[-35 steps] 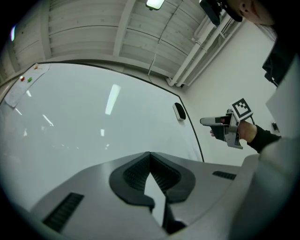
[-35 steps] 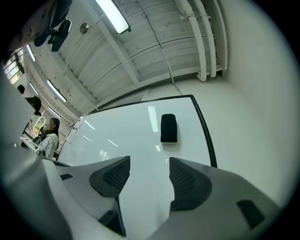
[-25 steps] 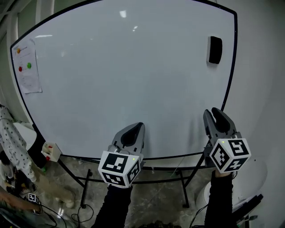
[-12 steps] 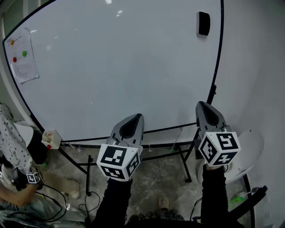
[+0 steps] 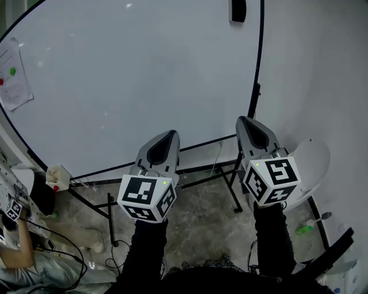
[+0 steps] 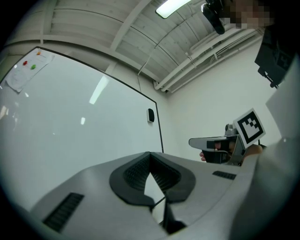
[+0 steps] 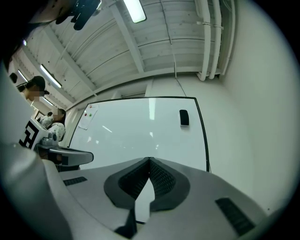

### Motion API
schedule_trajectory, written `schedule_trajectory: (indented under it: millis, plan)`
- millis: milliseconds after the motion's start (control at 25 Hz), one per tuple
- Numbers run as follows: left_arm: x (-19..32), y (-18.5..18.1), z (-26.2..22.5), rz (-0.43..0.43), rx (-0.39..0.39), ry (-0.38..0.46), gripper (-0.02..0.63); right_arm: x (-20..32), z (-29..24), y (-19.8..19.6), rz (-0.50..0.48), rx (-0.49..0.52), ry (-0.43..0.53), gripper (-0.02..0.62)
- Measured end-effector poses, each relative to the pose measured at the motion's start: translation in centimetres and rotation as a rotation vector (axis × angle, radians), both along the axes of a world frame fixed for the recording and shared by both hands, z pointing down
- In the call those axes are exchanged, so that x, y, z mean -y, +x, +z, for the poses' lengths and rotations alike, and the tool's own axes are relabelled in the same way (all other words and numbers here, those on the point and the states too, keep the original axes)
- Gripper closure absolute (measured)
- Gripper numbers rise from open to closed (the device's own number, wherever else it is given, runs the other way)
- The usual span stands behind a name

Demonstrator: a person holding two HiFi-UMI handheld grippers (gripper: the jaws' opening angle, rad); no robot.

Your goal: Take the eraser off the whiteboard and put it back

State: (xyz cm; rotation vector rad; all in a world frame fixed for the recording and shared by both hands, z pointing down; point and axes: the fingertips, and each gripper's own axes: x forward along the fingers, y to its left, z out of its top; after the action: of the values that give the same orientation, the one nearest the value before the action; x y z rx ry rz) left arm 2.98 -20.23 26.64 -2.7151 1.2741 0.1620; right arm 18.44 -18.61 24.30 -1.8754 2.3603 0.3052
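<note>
The black eraser sticks to the upper right of the whiteboard, close to its right frame. It also shows in the left gripper view as a small eraser and in the right gripper view as a dark eraser. Both grippers hang well short of the board, side by side, pointing at it. My left gripper is shut, tips meeting, nothing held. My right gripper is also shut and empty, far below the eraser. Each gripper view shows the other gripper beside it.
A paper sheet with coloured magnets hangs at the board's left edge. A small white box sits by the black stand legs. A white round object stands on the floor at the right wall. A person is at lower left.
Both grippers have drawn back from the board and sunk. The head view has swung, so the eraser now lies at the picture's top edge. The eraser stays on the board.
</note>
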Motion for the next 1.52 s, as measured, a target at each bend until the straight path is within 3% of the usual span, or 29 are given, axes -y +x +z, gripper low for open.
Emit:
schedule_trajectory:
  millis: [360,760,1520]
  plan:
    - [0.3,1.3,0.7,-0.012,-0.018,-0.017,0.600,-1.7,0.3,2.8,0.035,0.065,0.003,0.586]
    - [-1.4,5.1,0.7,-0.021,-0.057,-0.022,0.600,-4.2,0.6,6.6,0.033,0.042,-0.004,0.586]
    - [-5.3,9.9,1.2,-0.050,-0.031,-0.037,0.600,-7.7,1.3,11.2,-0.013,0.040,-0.025,0.588]
